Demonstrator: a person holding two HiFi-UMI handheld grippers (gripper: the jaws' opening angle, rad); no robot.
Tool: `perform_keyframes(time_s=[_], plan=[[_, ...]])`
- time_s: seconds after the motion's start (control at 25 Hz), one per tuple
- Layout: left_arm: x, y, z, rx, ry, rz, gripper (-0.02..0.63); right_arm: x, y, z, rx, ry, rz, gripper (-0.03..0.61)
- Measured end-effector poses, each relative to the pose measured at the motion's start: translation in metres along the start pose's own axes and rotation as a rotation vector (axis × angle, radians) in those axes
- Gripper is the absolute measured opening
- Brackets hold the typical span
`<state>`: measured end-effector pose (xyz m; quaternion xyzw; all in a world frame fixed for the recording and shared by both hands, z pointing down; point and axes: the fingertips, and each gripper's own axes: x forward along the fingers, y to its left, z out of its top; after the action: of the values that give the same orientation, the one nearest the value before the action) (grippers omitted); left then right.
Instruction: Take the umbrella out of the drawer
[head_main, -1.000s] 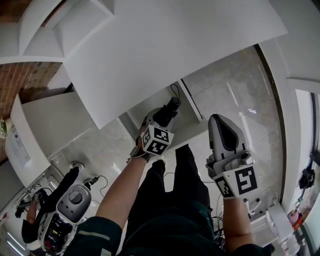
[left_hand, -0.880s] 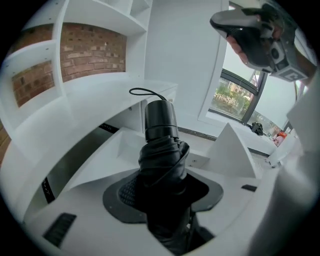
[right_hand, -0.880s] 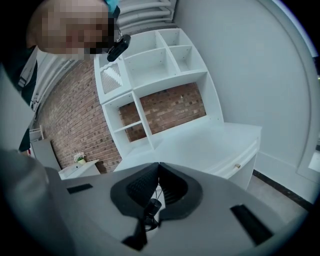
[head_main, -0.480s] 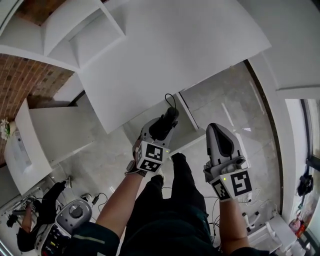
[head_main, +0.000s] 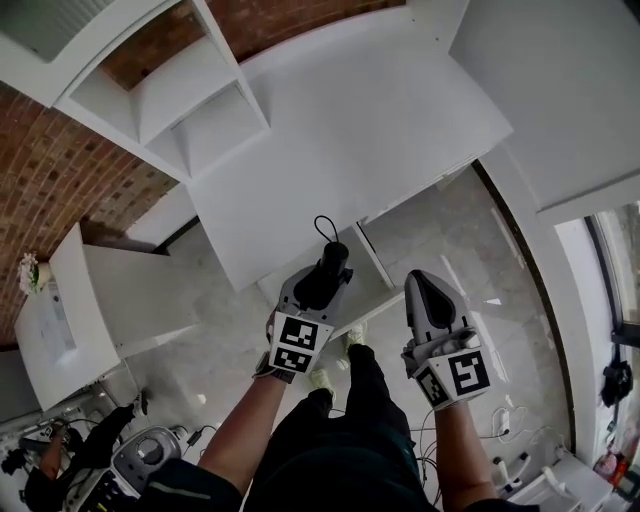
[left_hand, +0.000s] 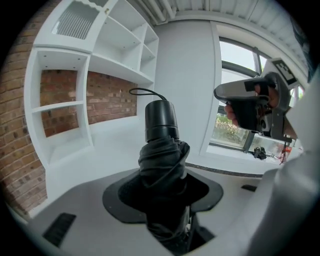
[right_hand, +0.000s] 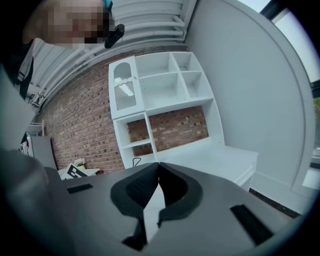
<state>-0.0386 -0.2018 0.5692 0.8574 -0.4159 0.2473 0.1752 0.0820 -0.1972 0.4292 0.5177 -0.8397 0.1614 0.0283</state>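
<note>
Okay, head view, left gripper (head_main: 322, 282): I see its fingers clamped on the folded black umbrella (head_main: 330, 266), which points up and away from me.
Head view, umbrella: it is held up in front of the edge of the white worktop (head_main: 350, 150). Its cord loop (head_main: 324, 226) shows against that white top, and the drawer (head_main: 378, 258) rim is just to its right.
Head view, right gripper (head_main: 419, 285): it is beside the left one and apart from it, touching nothing that I can see.
Left gripper view, fingers: they grasp the umbrella's bunched fabric. The smooth black handle (left_hand: 161, 120) stands upright beyond them, with the cord curling off its top.
Left gripper view, background: the right gripper is at the upper right before the window (left_hand: 235, 65). The white shelves (left_hand: 120, 67) and the brick wall (left_hand: 107, 102) are on the left.
Right gripper view, fingers: they are clenched, tips meeting, with nothing between them.
Right gripper view, surroundings: I see the shelves against the brick wall, with the worktop running below them.
</note>
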Motion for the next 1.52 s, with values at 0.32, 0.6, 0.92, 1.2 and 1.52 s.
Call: perform_keyframes(time_s=[0.32,0.6,0.92,1.2,1.52], plan=[[-0.055,-0.003,0.037,-0.016,-0.079,0.017,0.202,-0.025,0.019,0.019,-0.044,0.025,-0.041,0.003],[-0.105,-0.010,0.090,-0.004,-0.175,0.010,0.202,-0.044,0.046,0.051,-0.087,-0.036,-0.043,0.003],[-0.153,-0.011,0.139,-0.001,-0.282,0.011,0.202,-0.060,0.072,0.084,-0.146,-0.113,-0.035,0.003],[-0.200,-0.020,0.164,-0.010,-0.347,0.022,0.204,-0.080,0.090,0.113,-0.176,-0.168,-0.048,0.003],[-0.249,-0.021,0.201,0.012,-0.436,0.037,0.204,-0.093,0.107,0.149,-0.204,-0.215,-0.064,0.003]])
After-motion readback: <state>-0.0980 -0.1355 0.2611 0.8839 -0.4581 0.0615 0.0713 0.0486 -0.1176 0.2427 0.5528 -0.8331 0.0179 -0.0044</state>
